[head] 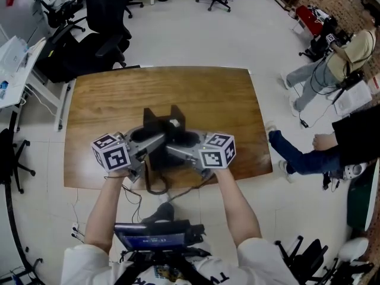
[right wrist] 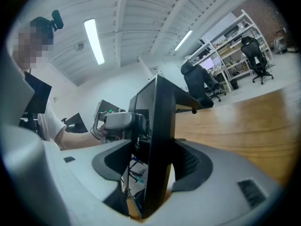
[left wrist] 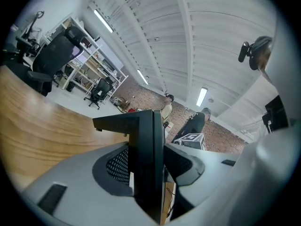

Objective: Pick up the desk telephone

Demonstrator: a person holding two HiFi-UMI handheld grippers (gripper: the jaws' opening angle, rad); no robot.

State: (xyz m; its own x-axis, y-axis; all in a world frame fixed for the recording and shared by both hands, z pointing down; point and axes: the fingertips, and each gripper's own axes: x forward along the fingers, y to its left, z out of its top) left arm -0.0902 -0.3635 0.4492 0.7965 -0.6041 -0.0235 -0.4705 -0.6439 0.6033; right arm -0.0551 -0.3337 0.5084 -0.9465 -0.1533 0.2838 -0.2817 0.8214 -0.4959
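A black desk telephone (head: 162, 124) is held above the near part of the wooden table (head: 219, 100), gripped from both sides. My left gripper (head: 149, 142) is shut on its left edge and my right gripper (head: 181, 151) is shut on its right edge. In the left gripper view the phone's thin black body (left wrist: 146, 159) stands upright between the grey jaws, which press on it from both sides. The right gripper view shows the same black slab (right wrist: 159, 145) clamped between that gripper's jaws. A dark cord (head: 155, 186) hangs from the phone toward me.
Black office chairs (head: 107, 22) stand beyond the table's far edge. A white desk (head: 15, 64) is at the left. Two people (head: 312, 153) (head: 335, 58) are on the floor side at the right. A device with a screen (head: 157, 239) hangs at my chest.
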